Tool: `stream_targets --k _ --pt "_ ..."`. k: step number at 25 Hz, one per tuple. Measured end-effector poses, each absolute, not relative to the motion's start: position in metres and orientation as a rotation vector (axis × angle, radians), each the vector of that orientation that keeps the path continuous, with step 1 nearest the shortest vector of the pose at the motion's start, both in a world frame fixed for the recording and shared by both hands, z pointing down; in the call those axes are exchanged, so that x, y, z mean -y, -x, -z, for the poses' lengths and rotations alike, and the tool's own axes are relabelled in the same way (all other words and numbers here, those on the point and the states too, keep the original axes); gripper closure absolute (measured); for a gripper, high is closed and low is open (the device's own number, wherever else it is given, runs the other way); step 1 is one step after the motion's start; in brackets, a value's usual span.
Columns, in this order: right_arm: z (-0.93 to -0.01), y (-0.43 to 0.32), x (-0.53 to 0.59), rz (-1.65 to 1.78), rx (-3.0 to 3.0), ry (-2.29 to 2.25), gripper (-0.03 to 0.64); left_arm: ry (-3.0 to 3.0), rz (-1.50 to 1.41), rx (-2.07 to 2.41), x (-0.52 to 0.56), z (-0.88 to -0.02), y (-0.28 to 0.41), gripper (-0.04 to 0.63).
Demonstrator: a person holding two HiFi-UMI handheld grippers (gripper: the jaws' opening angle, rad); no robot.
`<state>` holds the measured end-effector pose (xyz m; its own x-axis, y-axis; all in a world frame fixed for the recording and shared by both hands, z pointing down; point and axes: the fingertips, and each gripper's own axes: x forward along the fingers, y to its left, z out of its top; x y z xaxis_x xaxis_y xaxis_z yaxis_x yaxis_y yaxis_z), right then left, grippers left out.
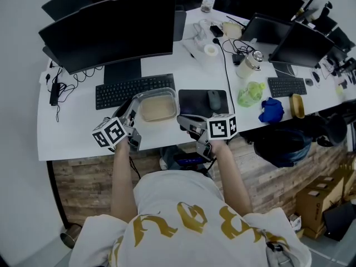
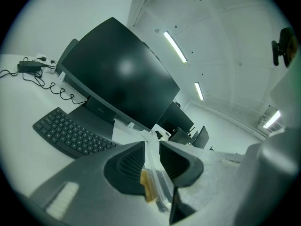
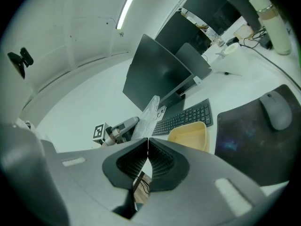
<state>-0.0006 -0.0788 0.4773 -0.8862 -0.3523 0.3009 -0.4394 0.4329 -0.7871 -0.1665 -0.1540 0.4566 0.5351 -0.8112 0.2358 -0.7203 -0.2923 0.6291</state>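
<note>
Left tool (image 1: 134, 107): almost closed, pinching one edge of a clear plastic bag (image 2: 155, 175). Right tool (image 1: 187, 121): pressed tight on the other edge of the same bag, with thin plastic standing up from the tips. Between the two tools: the bag pulled open, with a beige tray (image 1: 158, 109) inside it, over the front of the white desk (image 1: 72, 132). Just past the left tool: a black keyboard (image 1: 133, 90), and behind that a big dark monitor (image 1: 111, 29). Just right of the right tool: a black mouse pad (image 1: 194, 100) with a grey mouse (image 1: 214, 100) on it. Farther right of the right tool, well apart from it: a green thing (image 1: 250, 93), a blue cloth (image 1: 271, 110) and a pale bottle (image 1: 249, 64). Below both tools: the person's arms.
</note>
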Motion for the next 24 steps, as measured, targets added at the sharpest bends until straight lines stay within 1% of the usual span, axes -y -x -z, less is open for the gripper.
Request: stream_targets --k 24 --pt "-0.489 -0.007 0.079 -1.494 2.531 -0.735 0.591 -2.061 0.146 1.196 0.159 -0.468 0.155 0.505"
